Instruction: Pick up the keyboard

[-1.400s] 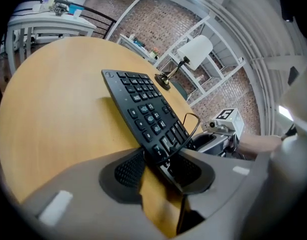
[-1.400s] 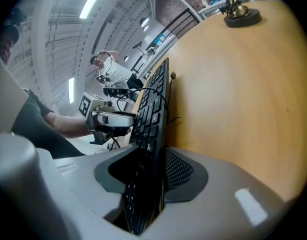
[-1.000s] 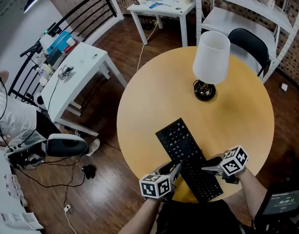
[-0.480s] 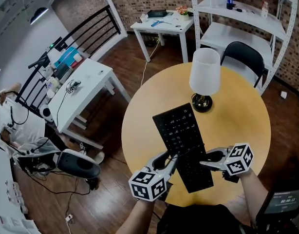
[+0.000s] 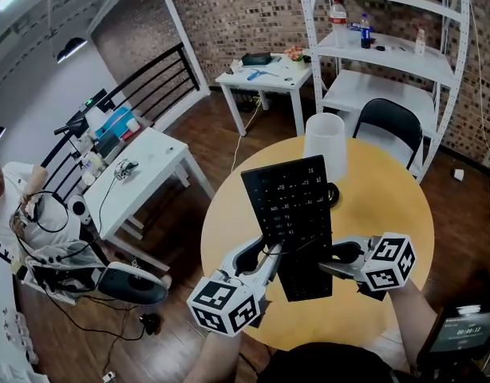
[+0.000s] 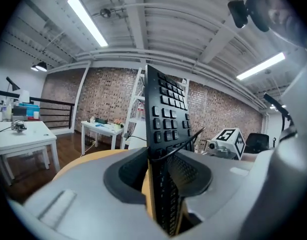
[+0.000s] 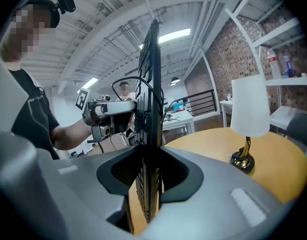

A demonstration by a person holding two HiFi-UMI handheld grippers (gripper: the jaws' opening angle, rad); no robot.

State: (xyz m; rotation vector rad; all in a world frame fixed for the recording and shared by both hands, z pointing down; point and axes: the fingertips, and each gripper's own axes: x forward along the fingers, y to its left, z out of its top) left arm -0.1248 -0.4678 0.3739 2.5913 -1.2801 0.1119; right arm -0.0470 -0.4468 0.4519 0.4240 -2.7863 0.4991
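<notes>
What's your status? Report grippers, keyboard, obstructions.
Both shut on keyboard: left gripper, right gripper, opposite long edges. It's off the table, in the air. Watch lamp beyond its far end.

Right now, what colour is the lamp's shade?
The shade is white, clearest in the right gripper view.

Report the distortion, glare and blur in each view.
Head view: sharp, evenly lit, shelf posts bowed by the wide lens. Left gripper view: round fisheye frame, black corners, ceiling strip lights blown out. Right gripper view: keyboard a dark backlit silhouette, lamp crisp.
</notes>
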